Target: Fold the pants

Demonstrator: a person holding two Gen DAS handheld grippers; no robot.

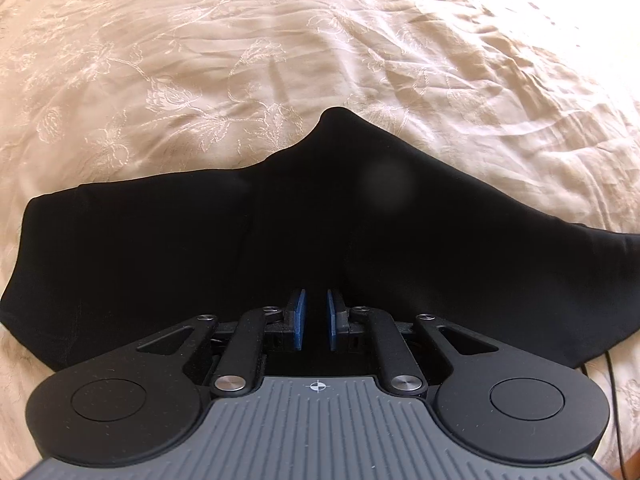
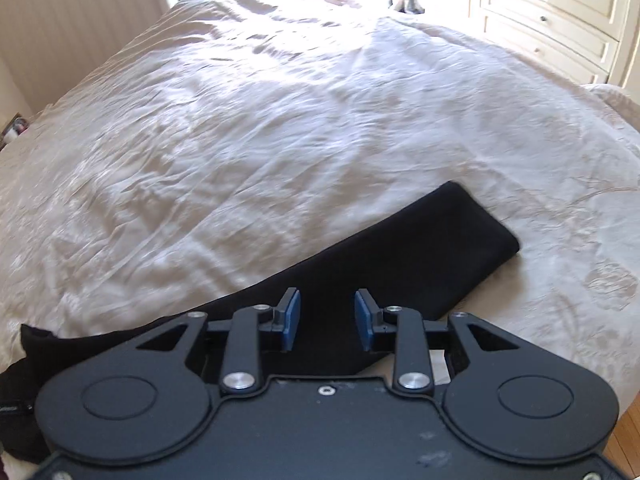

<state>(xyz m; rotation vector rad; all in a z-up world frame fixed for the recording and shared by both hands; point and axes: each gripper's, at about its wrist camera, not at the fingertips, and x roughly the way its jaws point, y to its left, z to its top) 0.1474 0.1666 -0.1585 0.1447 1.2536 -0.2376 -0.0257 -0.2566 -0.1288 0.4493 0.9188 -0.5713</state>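
black pants [image 1: 280, 248] beneath left gripper [image 1: 316, 318] — spread flat

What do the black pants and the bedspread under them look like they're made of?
Pants: a matte, soft knit or jersey by the look, since they lie limp and show no sheen. Bedspread: cream woven cloth with floral embroidery and a slight sheen, finely wrinkled; possibly cotton or a satin blend.

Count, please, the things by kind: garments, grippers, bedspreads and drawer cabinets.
Black pants: 1
Grippers: 2, left gripper and right gripper
Cream embroidered bedspread: 1
White drawer cabinet: 1
Total: 5
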